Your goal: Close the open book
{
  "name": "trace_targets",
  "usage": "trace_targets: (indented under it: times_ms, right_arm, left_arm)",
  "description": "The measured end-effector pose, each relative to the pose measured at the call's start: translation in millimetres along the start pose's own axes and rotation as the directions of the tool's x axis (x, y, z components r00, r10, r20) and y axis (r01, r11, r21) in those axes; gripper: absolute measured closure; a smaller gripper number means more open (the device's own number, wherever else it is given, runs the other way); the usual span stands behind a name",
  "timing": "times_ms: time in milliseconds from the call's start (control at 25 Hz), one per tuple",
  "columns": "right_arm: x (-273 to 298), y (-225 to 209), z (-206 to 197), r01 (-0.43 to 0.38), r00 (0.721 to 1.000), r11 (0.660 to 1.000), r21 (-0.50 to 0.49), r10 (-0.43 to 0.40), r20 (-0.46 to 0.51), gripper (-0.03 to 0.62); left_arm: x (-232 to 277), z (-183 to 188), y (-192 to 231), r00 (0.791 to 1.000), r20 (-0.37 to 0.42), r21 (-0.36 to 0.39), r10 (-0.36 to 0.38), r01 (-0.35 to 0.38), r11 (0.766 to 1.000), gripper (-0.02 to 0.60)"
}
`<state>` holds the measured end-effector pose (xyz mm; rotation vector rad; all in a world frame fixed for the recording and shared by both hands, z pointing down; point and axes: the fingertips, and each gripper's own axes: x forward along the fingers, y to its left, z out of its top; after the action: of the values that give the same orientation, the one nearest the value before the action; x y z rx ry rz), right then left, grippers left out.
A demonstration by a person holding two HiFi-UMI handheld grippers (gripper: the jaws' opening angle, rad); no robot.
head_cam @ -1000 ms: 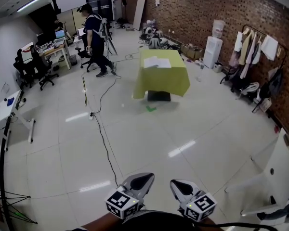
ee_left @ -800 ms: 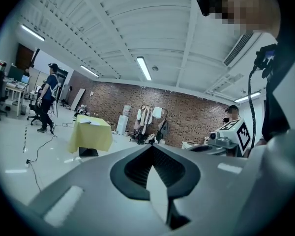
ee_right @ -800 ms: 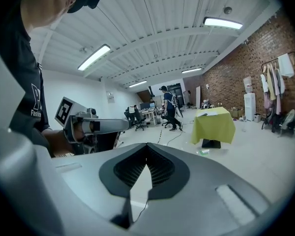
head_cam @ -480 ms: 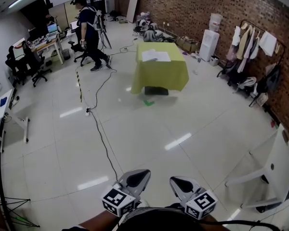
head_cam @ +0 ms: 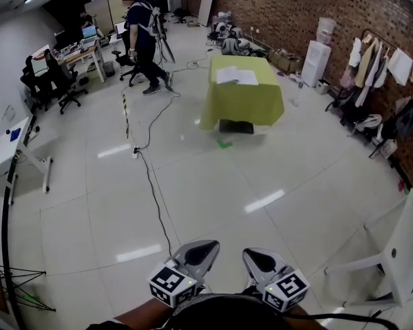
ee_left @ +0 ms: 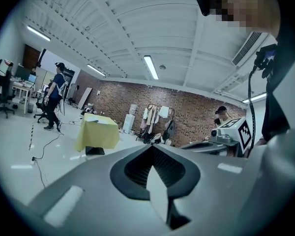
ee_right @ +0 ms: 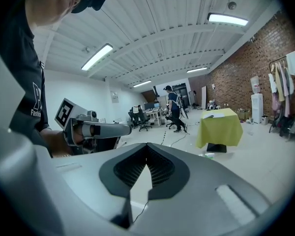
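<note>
Task is not yet under way, going by these views. The open white book (head_cam: 237, 75) is lying flat, pages up, on top of the square table draped in a yellow-green cloth (head_cam: 244, 105), far across the tiled floor from the person holding the grippers. The left gripper (head_cam: 199, 253) and right gripper (head_cam: 259, 260) are both sitting low and close to the person's body, side by side, pointing roughly toward the table. Each gripper view is showing its jaw tips meeting with nothing between them, so both are clenched and empty. Both views are also catching the table and book well off in the background. Between the person and the table, a black cable (head_cam: 151, 191) is running along the floor, and a small green scrap (head_cam: 224, 144) is lying near the dark box (head_cam: 235, 126) under the cloth. Another person in dark clothes (head_cam: 143, 40) is walking off to the table's left. What's left is everything: closing the distance, opening a gripper, catching one cover, folding it over.
</note>
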<state>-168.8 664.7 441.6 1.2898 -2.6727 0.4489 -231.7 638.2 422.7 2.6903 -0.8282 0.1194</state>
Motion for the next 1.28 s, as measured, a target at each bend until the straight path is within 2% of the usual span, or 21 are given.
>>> trace_targets:
  times_ms: [200,560,840,1040,1280]
  right_arm:
    - [-4.0,-38.2,24.9,-0.046,0.998,0.998,-0.039,0.047,0.034,0.586]
    - [-42.6,-130.3,39.4,-0.030,0.997,0.999,-0.016,0.031,0.072,0.586]
    - [-77.6,-191.0,41.0,-0.036,0.996,0.999,0.002,0.036,0.079,0.586]
    - [-99.3,-223.3,38.2,-0.047,0.996,0.999,0.006,0.047,0.082,0.586]
    - [-106.7,-256.1,33.3,-0.035,0.995,0.998,0.048,0.031,0.092,0.586]
  left_arm:
    - [39.2,19.4,-5.3,0.999,0.018,0.026,0.040,-0.040,0.999,0.574]
    - [138.6,37.9,-49.9,1.000,0.014,0.064,-0.009,0.008,0.998,0.574]
    - [199.9,40.7,-73.0,1.000,0.000,0.085,0.013,-0.012,0.996,0.574]
    - [229.9,43.0,-80.9,0.999,0.005,0.097,0.053,-0.053,0.994,0.574]
    - [249.4,39.2,-97.5,0.998,-0.028,0.135,0.055,-0.051,0.990,0.574]
